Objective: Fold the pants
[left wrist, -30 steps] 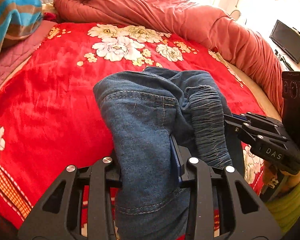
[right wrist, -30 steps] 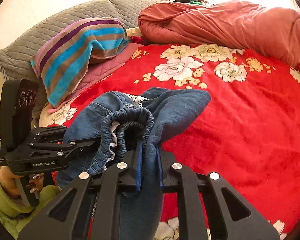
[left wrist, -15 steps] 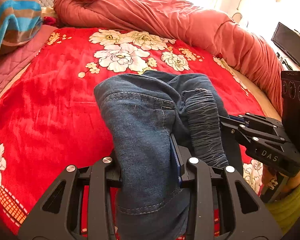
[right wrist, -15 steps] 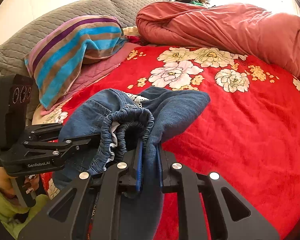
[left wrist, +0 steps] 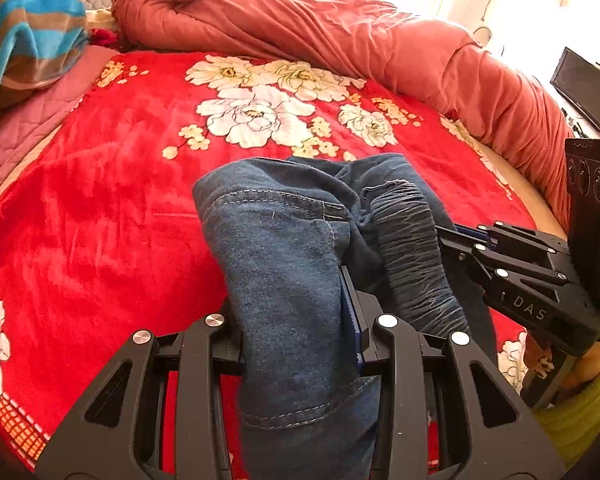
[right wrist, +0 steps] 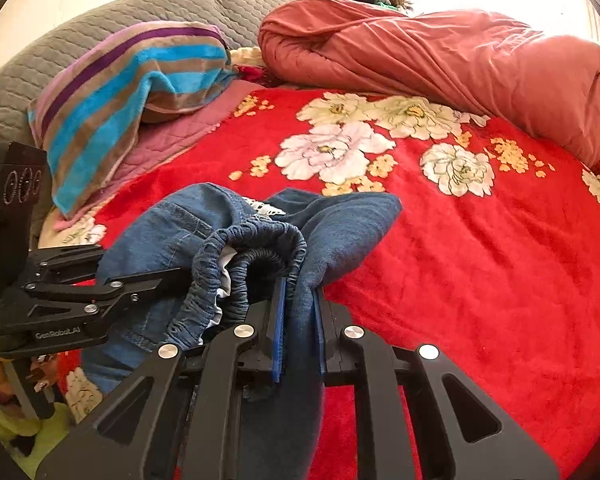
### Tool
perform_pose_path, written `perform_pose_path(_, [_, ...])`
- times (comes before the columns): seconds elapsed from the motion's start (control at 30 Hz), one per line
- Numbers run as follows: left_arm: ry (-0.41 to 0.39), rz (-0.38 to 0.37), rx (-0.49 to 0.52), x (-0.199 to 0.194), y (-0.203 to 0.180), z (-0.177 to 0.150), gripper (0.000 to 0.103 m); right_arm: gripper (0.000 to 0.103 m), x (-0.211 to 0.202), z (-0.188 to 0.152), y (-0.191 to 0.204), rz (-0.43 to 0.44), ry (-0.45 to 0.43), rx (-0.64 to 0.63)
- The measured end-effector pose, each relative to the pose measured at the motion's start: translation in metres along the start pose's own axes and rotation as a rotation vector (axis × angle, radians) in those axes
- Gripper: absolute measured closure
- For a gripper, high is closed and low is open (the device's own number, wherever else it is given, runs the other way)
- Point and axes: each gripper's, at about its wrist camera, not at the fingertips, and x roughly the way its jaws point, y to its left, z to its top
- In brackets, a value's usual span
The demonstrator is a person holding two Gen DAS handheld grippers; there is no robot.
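The blue denim pants hang bunched between both grippers above the red floral blanket. My left gripper is shut on a thick fold of denim near a stitched pocket seam. My right gripper is shut on the cloth beside the gathered elastic waistband. The waistband also shows in the left wrist view. Each gripper shows in the other's view: the right one at the pants' right side, the left one at their left. The lower part of the pants is hidden below the grippers.
A rolled salmon-red quilt lies along the far and right side of the bed. A striped blue, brown and purple towel lies on a grey quilted pillow at the left. A dark screen stands off the bed at far right.
Both grippers have carried the held pants forward over the blanket toward the flower pattern. Both grips stay the same and the pants hang bunched as before.
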Motion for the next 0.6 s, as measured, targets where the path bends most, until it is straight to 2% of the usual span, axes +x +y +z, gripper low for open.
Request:
perform_pose_path(0.23, [0.017,0.018,-0.002,0.007,0.005,-0.003,0.071,0.085,0.007,-0.005,-0.002,-0.054,0.021,0.001])
perform_pose_path(0.47, [0.033,0.028,-0.010,0.014,0.009,-0.007,0.062,0.066,0.013,-0.010,-0.008,-0.103,0.047,0.014])
perform_pose_path(0.6, [0.051,0.033,-0.015,0.020,0.010,-0.010,0.055,0.057,0.027,-0.018,-0.017,-0.130,0.109,0.054])
